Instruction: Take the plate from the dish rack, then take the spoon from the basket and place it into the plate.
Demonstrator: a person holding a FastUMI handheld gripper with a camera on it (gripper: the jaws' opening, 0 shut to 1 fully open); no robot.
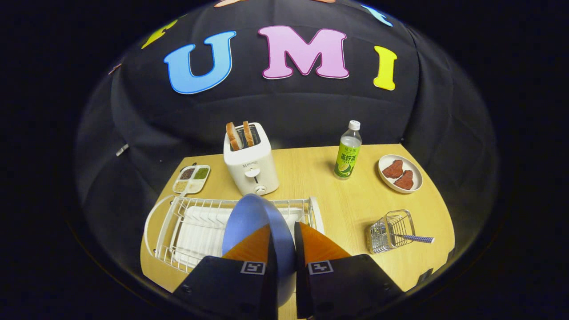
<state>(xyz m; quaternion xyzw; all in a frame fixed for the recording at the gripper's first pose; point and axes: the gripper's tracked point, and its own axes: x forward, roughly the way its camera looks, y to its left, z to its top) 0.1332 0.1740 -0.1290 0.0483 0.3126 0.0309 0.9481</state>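
Gripping the round blue plate (pixel 253 218) edge-on, the gripper (pixel 283 242) has both orange fingers (pixel 253 246) pressed on its smooth rim, above the white wire dish rack (pixel 178 231). Off to the right, well apart, a metal mesh basket (pixel 391 231) holds the spoon (pixel 415 238), handle poking out. Beyond the rack stands a boxy white toaster (pixel 251 166) on the wooden table (pixel 351 204).

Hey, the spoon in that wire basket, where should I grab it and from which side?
Grip the spoon by its handle, which juts out of the tipped-over wire basket on the side away from the dish rack; come from that open side. The hand-held gripper is shut on the blue plate, so set that down first.
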